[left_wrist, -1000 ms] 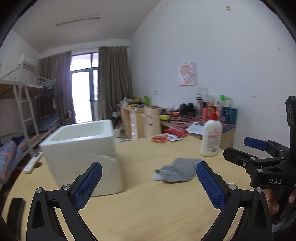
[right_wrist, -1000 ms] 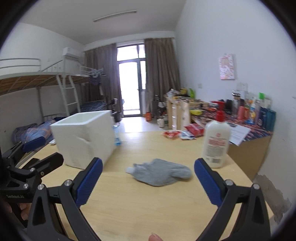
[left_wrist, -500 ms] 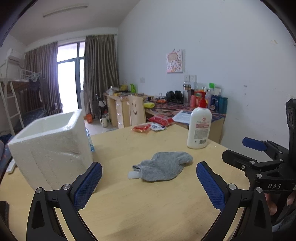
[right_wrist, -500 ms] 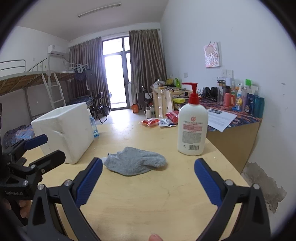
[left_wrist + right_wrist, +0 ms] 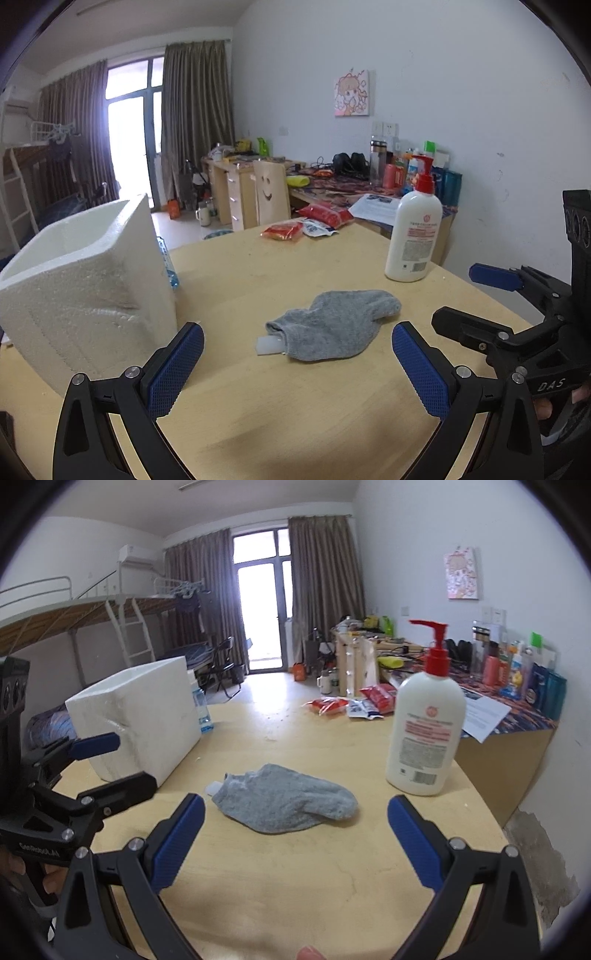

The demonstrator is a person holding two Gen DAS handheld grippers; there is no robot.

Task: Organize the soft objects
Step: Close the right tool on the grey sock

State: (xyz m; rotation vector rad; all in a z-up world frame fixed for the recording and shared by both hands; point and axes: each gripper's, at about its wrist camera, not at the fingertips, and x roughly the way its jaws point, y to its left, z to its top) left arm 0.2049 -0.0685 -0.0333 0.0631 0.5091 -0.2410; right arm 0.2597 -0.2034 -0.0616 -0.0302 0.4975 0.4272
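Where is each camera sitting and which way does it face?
Left wrist: on the left gripper, low over the table, facing the gray sock with the foam box at left; its open blue fingers show, and the right gripper at right.
Right wrist: on the right gripper, facing the sock and the lotion bottle; its open fingers show, and the left gripper at left.
Shared: sock, box, bottle, table.
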